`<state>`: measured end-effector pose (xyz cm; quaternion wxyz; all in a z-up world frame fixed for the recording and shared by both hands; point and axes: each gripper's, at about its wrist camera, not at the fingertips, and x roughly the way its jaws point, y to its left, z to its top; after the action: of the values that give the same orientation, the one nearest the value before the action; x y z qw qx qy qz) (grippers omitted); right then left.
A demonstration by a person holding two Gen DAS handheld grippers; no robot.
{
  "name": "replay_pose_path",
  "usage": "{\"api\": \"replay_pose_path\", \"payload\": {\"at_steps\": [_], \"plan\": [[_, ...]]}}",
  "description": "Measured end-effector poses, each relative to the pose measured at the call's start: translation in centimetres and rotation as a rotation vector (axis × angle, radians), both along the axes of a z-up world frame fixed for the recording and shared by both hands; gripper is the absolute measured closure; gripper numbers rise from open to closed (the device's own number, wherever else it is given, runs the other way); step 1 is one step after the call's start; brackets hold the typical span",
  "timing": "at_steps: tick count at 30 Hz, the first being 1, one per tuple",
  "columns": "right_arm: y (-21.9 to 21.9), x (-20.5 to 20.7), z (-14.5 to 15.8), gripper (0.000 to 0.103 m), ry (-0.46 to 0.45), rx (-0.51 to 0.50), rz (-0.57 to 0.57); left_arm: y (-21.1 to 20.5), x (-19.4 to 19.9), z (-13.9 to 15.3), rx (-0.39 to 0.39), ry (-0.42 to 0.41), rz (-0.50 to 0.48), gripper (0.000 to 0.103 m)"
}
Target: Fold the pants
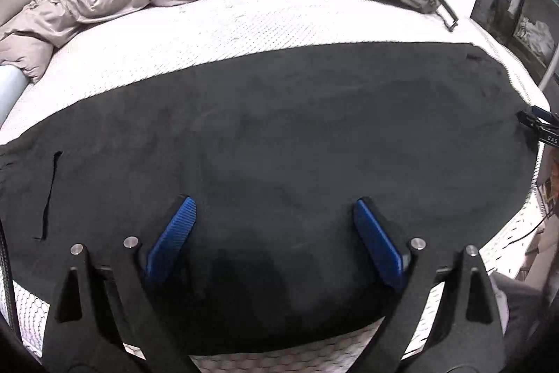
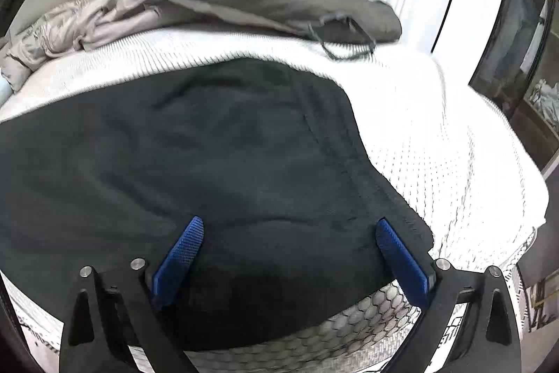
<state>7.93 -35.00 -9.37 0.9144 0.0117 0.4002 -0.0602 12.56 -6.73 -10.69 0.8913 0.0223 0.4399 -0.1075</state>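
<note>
Both grippers, left gripper [image 1: 274, 208] and right gripper [image 2: 290, 229], hover with fingers apart over the black pants [image 1: 279, 145]; closing there risks pinching one layer or mattress [image 2: 436, 142] cover beneath.

black pants [image 1: 279, 145], white honeycomb mattress [image 1: 216, 23]

Both wrist cameras sit low over the mattress's [image 1: 244, 20] near edge, looking forward across it between spread blue fingers. The left gripper [image 1: 274, 208] and right gripper [image 2: 290, 229] hover close above the black pants [image 1: 279, 135], sharing the beige jacket [image 2: 87, 20] beyond.
</note>
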Motion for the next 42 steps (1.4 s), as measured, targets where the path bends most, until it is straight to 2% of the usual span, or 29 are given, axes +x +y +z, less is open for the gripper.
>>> {"api": "replay_pose_path", "payload": {"at_steps": [2, 5, 8, 9, 12, 17, 19, 22, 24, 26, 28, 30, 33, 35, 36, 40, 42], "plan": [[1.5, 0.4, 1.3, 0.002, -0.032, 0.050, 0.042, -1.8, -0.1, 1.0, -0.015, -0.015, -0.032, 0.012], [4.7, 1.7, 2.4, 0.002, -0.034, 0.035, 0.115, -5.7, 1.3, 2.1, -0.025, -0.028, -0.103, 0.012], [8.2, 3.4, 2.3, 0.002, -0.017, 0.096, 0.218, -10.3, 3.1, 1.8, -0.034, 0.006, -0.161, 0.012], [9.1, 4.0, 2.0, 0.002, -0.007, 0.085, 0.233, -11.5, 3.5, 1.4, -0.015, 0.034, -0.180, 0.012], [10.4, 6.2, -0.3, 0.002, 0.074, -0.035, 0.264, -13.1, 4.0, -0.1, 0.050, 0.073, -0.202, 0.010], [4.9, 5.6, -1.4, 0.004, 0.046, -0.043, 0.119, -9.4, 3.7, -0.3, 0.029, 0.061, -0.112, 0.007], [4.6, 5.2, -1.2, 0.003, 0.043, -0.205, 0.014, -7.9, 2.9, 0.0, 0.021, 0.056, -0.076, 0.008], [4.2, 4.3, -0.5, 0.003, 0.050, -0.104, -0.001, -7.1, 0.9, 1.3, -0.004, 0.026, -0.075, 0.014], [4.8, 3.3, 0.5, 0.003, 0.050, -0.039, 0.033, -7.3, -0.8, 2.3, -0.054, 0.000, -0.130, 0.014], [6.7, 2.1, 1.5, 0.003, 0.029, 0.046, 0.130, -8.5, -2.1, 2.5, -0.080, -0.006, -0.191, 0.014], [9.7, 1.3, 2.2, 0.003, 0.000, 0.133, 0.260, -9.6, -2.8, 1.8, -0.047, 0.002, -0.237, 0.013], [11.8, 0.9, 2.3, 0.003, -0.011, 0.154, 0.340, -9.7, -3.1, 0.8, -0.012, 0.010, -0.223, 0.013], [14.3, 0.8, 0.8, 0.003, 0.027, 0.079, 0.385, -7.6, -4.0, 0.9, -0.011, -0.003, -0.203, 0.012], [13.9, 0.6, -0.4, 0.002, 0.053, 0.003, 0.353, -5.6, -4.5, 0.9, -0.009, -0.006, -0.172, 0.011], [12.8, 0.5, -0.7, 0.002, 0.051, 0.003, 0.333, -4.2, -4.9, 0.9, -0.009, -0.006, -0.151, 0.010], [8.5, 1.0, -0.8, 0.001, 0.049, -0.096, 0.145, 1.5, -6.1, 1.0, -0.024, -0.010, -0.045, 0.009], [7.6, 0.9, -0.7, 0.001, 0.049, -0.099, 0.087, 4.3, -6.5, 1.3, -0.019, -0.001, 0.024, 0.009]]}}
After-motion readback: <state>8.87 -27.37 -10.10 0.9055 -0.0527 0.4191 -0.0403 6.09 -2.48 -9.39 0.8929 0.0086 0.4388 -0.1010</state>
